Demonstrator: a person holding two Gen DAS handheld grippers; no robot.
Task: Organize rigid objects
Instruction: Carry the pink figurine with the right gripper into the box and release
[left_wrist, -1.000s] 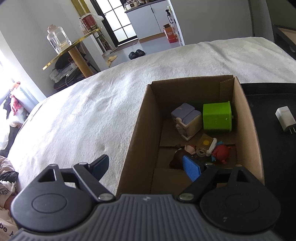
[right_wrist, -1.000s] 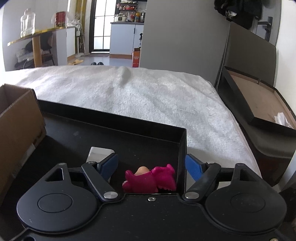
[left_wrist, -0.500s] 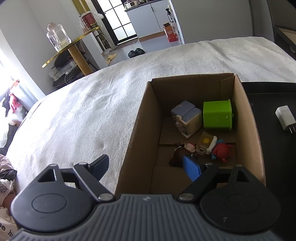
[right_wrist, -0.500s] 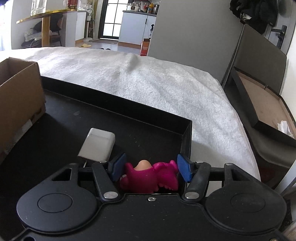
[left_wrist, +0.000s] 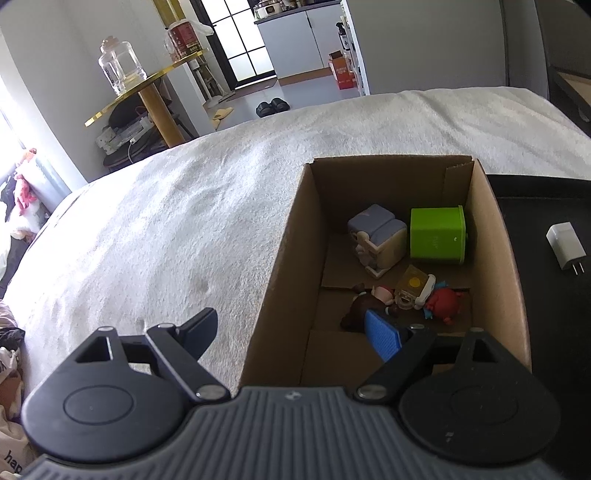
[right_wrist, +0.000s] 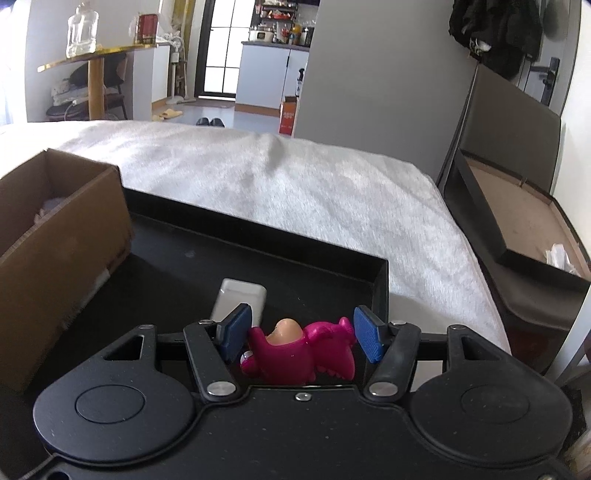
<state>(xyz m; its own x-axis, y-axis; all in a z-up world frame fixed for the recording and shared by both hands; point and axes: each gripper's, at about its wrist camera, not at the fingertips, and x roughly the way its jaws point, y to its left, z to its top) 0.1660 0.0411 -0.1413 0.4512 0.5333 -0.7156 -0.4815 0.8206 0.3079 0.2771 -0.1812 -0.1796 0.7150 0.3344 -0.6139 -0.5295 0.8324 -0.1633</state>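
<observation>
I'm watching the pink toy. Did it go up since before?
Yes. The pink toy, clamped by the right gripper, rose: more of the black tray shows below, and the white charger looks farther away.

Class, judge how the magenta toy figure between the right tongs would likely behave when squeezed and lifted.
The magenta figure looks like moulded plastic, so probably stiff and light. Its glossy, rounded body may slip or twist between the flat blue pads. The right tongs bracket it closely.

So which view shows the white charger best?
The left wrist view: the white charger lies fully visible on the black tray, prongs included. In the right wrist view it is blurred and partly hidden behind the right gripper.
</observation>
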